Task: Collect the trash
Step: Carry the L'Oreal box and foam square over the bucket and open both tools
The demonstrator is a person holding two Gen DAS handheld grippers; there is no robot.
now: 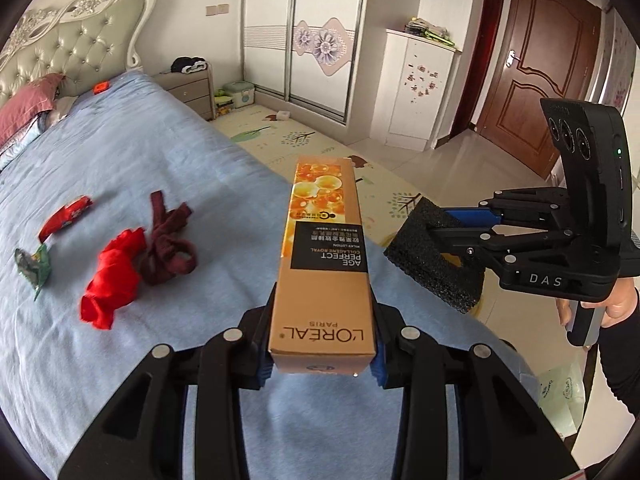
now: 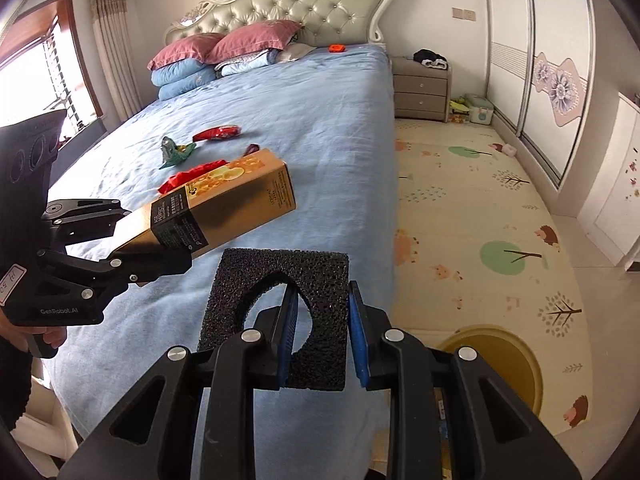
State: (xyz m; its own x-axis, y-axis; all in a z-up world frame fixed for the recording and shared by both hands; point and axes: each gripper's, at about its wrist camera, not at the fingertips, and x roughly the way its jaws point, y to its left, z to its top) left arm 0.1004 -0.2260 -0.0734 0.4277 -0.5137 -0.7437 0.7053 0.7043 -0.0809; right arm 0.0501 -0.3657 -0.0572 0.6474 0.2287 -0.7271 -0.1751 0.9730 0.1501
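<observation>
My left gripper (image 1: 322, 344) is shut on a long gold L'Oreal carton (image 1: 326, 256) and holds it above the blue bed's near edge; the carton also shows in the right wrist view (image 2: 224, 204). My right gripper (image 2: 322, 340) is shut on a black foam block with a hole (image 2: 280, 280), to the right of the carton; it also shows in the left wrist view (image 1: 434, 256). On the bed (image 1: 140, 152) lie a red wrapper (image 1: 66, 216), a green wrapper (image 1: 34, 268), a red cloth (image 1: 112, 280) and a dark red cloth (image 1: 168, 240).
A round yellow bin (image 2: 504, 364) stands on the play mat (image 2: 480, 216) by the bed's corner. A white plastic bag (image 1: 564, 396) lies on the floor. Pillows (image 2: 224, 52), a small orange object (image 2: 337, 47), a nightstand (image 2: 420, 88), wardrobes (image 1: 308, 28) and a brown door (image 1: 536, 68) are further off.
</observation>
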